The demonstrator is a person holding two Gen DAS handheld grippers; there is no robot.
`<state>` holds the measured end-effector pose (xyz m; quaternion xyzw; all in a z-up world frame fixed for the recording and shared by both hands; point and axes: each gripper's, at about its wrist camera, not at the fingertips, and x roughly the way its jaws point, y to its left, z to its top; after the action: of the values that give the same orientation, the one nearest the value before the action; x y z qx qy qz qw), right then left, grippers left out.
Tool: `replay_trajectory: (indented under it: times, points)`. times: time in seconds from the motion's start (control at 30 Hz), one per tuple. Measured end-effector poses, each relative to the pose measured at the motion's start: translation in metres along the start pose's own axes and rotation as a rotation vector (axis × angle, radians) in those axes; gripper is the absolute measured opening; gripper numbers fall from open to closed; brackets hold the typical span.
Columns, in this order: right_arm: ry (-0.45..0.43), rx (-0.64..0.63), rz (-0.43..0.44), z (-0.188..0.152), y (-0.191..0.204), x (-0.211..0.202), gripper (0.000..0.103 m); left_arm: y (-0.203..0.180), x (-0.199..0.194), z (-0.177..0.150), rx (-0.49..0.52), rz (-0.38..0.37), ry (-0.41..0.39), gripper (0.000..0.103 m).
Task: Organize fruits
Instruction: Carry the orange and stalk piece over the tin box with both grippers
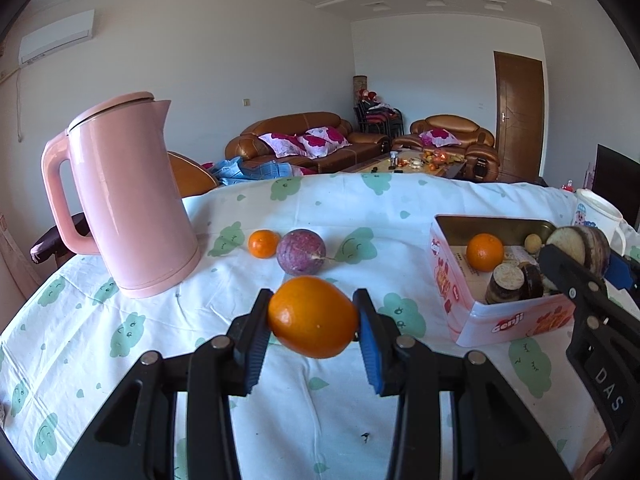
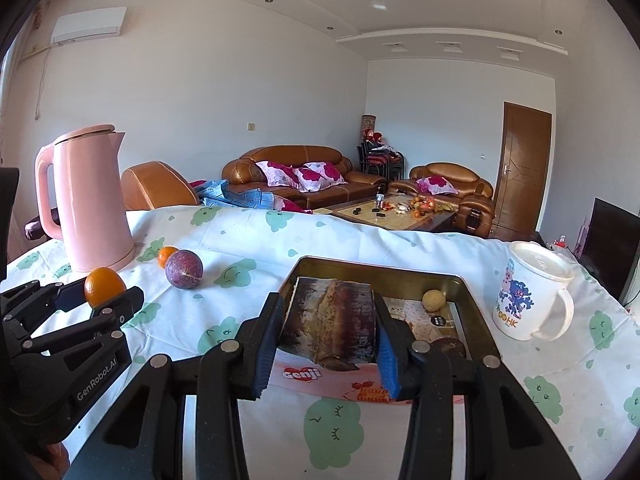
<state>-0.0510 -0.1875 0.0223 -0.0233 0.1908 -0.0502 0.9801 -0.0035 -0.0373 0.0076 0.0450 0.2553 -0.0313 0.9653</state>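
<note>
My left gripper (image 1: 314, 320) is shut on an orange (image 1: 313, 316), held above the tablecloth left of the pink Genji tin (image 1: 500, 320). My right gripper (image 2: 330, 328) is shut on a dark purple chunk (image 2: 332, 320) with a pale cut face, held over the tin's near edge (image 2: 372, 270). Inside the tin lie another orange (image 1: 485, 252), a small yellowish round fruit (image 2: 433, 300) and more purple chunks (image 1: 506, 282). A mandarin (image 1: 263, 243) and a purple passion fruit (image 1: 301, 257) rest on the cloth beyond my left gripper.
A tall pink kettle (image 1: 128, 200) stands at the left of the table. A white lidded mug (image 2: 528, 292) stands right of the tin. The table's far edge lies behind the fruit, with sofas and a coffee table beyond it.
</note>
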Motion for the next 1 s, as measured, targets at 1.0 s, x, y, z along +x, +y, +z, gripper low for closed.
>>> replay_trajectory:
  times: [1.0]
  points:
    - [0.029,0.079,-0.145,0.0,-0.088,0.015,0.045,-0.067,0.006,0.016,0.028,-0.168,-0.019,0.042]
